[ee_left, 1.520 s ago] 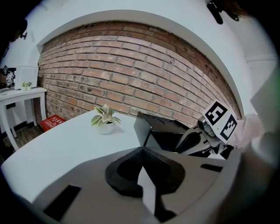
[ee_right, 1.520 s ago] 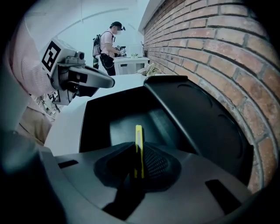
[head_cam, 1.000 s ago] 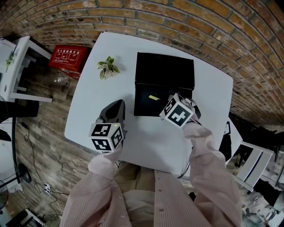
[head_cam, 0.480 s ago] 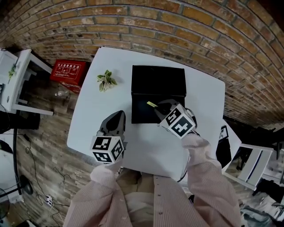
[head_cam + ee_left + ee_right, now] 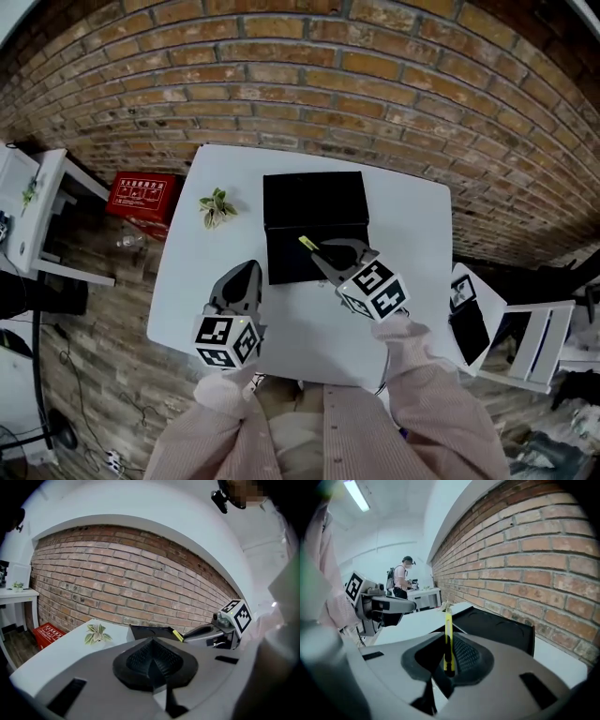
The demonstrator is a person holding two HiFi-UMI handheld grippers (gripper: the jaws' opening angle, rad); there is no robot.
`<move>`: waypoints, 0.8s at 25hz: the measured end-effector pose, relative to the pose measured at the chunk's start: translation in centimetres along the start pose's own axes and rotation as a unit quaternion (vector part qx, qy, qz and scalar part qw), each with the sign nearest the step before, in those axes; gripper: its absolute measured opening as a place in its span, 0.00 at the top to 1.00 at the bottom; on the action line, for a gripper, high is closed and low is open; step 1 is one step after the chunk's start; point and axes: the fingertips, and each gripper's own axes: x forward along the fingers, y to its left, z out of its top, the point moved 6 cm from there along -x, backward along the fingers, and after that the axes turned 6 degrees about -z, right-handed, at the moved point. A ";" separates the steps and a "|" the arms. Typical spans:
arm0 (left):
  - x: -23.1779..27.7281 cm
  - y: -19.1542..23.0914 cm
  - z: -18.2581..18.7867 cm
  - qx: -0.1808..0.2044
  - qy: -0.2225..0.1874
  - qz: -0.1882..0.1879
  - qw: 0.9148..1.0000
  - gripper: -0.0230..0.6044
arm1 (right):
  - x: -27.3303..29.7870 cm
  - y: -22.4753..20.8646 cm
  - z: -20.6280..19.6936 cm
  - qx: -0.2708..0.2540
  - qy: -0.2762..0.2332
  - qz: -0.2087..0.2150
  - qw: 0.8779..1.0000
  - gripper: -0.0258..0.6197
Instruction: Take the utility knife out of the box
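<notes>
Right gripper [image 5: 449, 657], centre of the head view, pinches the yellow utility knife [image 5: 448, 630] by one end; its far end juts up-left above the open black box [image 5: 286, 264]; left gripper [image 5: 247, 272], lower left, jaws together, empty; best to keep the pinch firm and carry the knife clear of the box rim toward the bare white table [image 5: 412, 225].

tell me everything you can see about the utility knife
The utility knife is slim, with a yellow body that looks plastic and a dark lower end. It sits edge-on, clamped between the pads of the right gripper, with its yellow end sticking out past the tips. In the head view that end points up-left over the open black box, apparently lifted clear. Only the gripper seems to touch it.
</notes>
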 end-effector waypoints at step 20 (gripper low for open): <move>-3.4 -2.8 4.4 0.062 -0.061 -0.016 0.996 0.98 | -8.7 1.0 2.7 0.110 -0.209 -0.058 0.970 0.88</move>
